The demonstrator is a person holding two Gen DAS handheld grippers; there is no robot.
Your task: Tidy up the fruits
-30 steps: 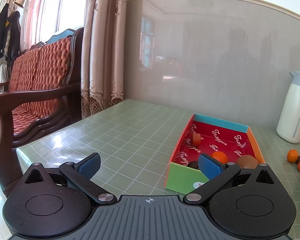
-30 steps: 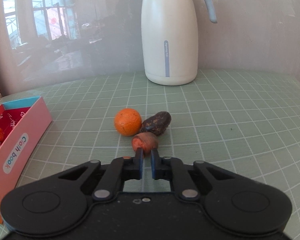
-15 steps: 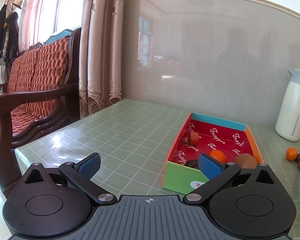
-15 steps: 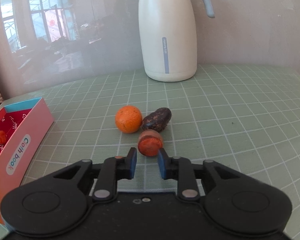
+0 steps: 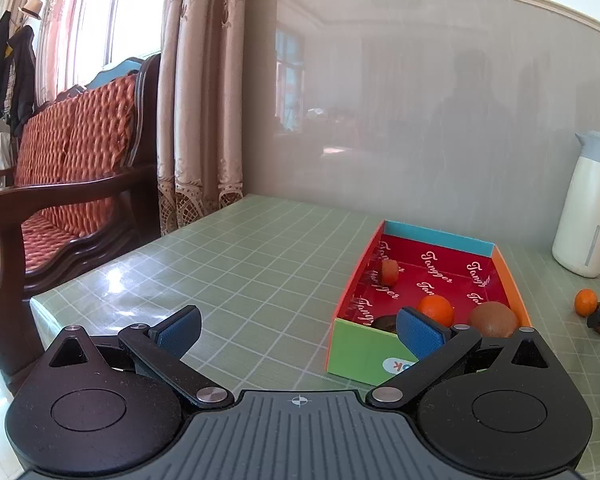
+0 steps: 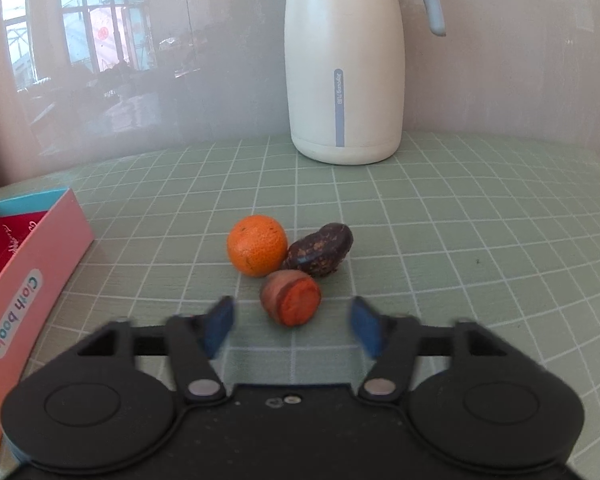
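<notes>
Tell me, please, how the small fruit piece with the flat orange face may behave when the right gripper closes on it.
The cut fruit piece looks rounded behind its flat face, so it may roll or twist aside. It touches the orange and perhaps the dark fruit, which could shift. The right gripper has just been opening; nothing sits between its pads.

A table point(image 6: 480, 216) is covered in green grid-patterned cloth. On it are set a white thermos jug point(image 6: 344, 60), an open cardboard box point(image 5: 364, 350), a tangerine point(image 6: 257, 251), a dark wrinkled fruit point(image 6: 320, 254) and an orange cut fruit piece point(image 6: 292, 298).

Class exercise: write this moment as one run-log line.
right gripper: open, jaws just opening, cut fruit piece ahead, unheld | left gripper: open, empty | box: four fruits inside
</notes>
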